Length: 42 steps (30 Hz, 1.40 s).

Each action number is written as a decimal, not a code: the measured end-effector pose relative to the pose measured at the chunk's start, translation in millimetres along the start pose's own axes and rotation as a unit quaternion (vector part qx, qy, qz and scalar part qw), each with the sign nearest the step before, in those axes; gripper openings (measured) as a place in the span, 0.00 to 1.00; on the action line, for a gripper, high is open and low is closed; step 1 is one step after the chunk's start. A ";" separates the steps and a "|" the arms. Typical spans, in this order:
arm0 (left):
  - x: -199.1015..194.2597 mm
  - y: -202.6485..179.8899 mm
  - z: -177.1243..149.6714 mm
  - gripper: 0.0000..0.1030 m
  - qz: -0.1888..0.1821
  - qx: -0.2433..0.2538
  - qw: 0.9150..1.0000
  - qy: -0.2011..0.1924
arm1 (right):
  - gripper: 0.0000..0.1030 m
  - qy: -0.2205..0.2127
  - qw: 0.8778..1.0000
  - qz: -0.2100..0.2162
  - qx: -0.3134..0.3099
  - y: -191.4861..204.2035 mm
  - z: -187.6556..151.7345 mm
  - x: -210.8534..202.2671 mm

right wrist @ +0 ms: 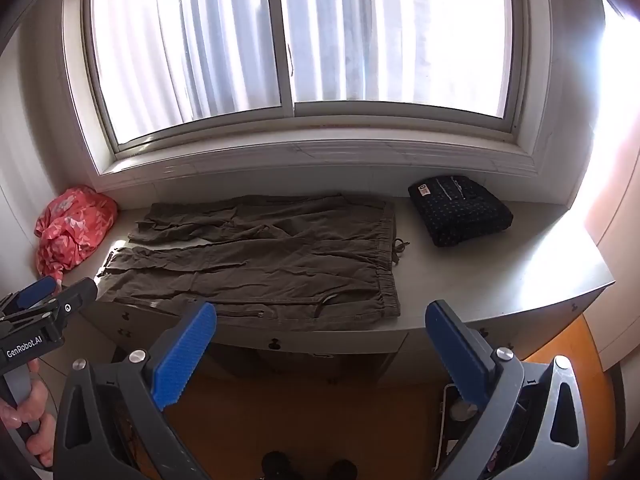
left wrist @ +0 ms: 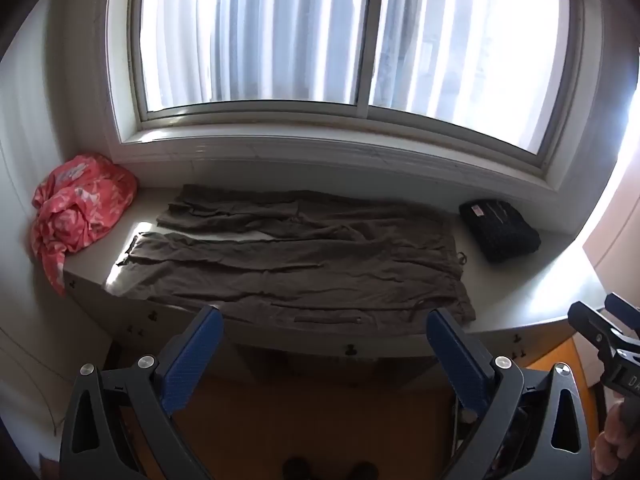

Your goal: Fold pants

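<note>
Hovering: left tool (left wrist: pixel 324 322) agape | right tool (right wrist: pixel 320 316) agape | pants (right wrist: pixel 264 256) flat

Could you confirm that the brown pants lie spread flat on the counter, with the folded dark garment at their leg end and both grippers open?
Not quite: the dark garment lies at the waist end of the pants, beside the drawstring, as the right wrist view shows. The rest holds.

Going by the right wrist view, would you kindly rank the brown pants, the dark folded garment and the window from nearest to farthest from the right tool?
1. Brown pants, spread flat just ahead.
2. Dark folded garment, back right.
3. Window, behind the counter.
</note>
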State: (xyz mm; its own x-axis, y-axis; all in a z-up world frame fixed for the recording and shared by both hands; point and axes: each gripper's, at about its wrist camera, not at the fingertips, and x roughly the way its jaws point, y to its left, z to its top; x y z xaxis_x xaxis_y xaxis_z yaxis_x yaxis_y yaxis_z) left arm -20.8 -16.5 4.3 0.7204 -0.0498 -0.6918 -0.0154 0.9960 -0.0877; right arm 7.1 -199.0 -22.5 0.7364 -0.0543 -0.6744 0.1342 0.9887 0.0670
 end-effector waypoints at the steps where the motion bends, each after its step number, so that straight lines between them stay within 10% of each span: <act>1: -0.2 0.4 -0.2 1.00 0.000 -0.001 1.000 0.000 | 0.99 0.000 1.000 0.001 -0.001 0.2 0.0 0.1; 42: 2.5 3.6 0.5 1.00 0.002 -0.006 1.000 0.003 | 0.99 -0.005 1.000 0.002 -0.001 -6.7 3.6 2.0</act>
State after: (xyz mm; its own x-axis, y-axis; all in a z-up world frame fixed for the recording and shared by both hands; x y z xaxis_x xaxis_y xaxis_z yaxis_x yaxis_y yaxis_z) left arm -18.7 -13.0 2.6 0.7163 -0.0462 -0.6962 -0.0263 0.9953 -0.0931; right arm 10.1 -206.2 -21.6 0.7437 -0.0518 -0.6665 0.1306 0.9890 0.0688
